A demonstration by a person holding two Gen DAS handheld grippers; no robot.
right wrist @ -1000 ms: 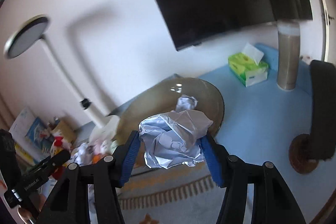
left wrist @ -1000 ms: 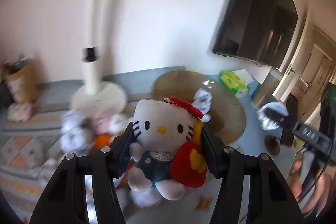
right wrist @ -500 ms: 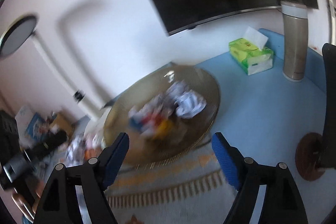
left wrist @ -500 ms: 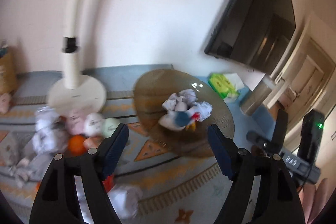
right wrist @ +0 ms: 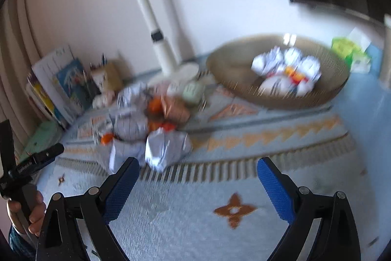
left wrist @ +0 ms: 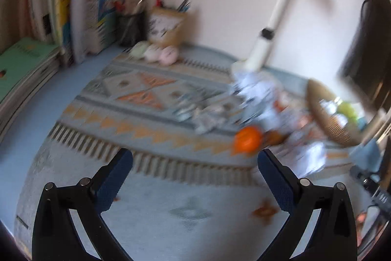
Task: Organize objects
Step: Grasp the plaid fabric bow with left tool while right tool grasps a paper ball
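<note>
Both grippers are now empty. A second ago the left gripper was clamping a white cat plush and the right gripper was clamping a ball of crumpled paper; both items are now lying in the woven basket, where the cat plush is resting among several crumpled paper balls. The jaws of both grippers are opening toward their widest spread, with nothing between the pads.

Both wrist views are swinging away from the basket toward the unsorted pile, and the frames are motion-blurred. This is judged to be the return leg of a pick-and-deposit cycle: one pair of objects is delivered, and the next pick is being lined up.

The pile is sitting on the mat between the lamp base and the near fringe. It is holding more crumpled paper balls, an orange ball, and other small items too blurred to name. The nearest paper ball is lying just beyond the right gripper's left pad.

The work surface is a pale blue desk covered by a patterned woven mat. A white desk lamp is standing behind the pile. Books and a pen holder are lining the wall at the left, a dark screen is hanging at upper right, and a green tissue pack is sitting beyond the basket. The person's left hand is gripping its handle at the lower left of the right wrist view.
</note>
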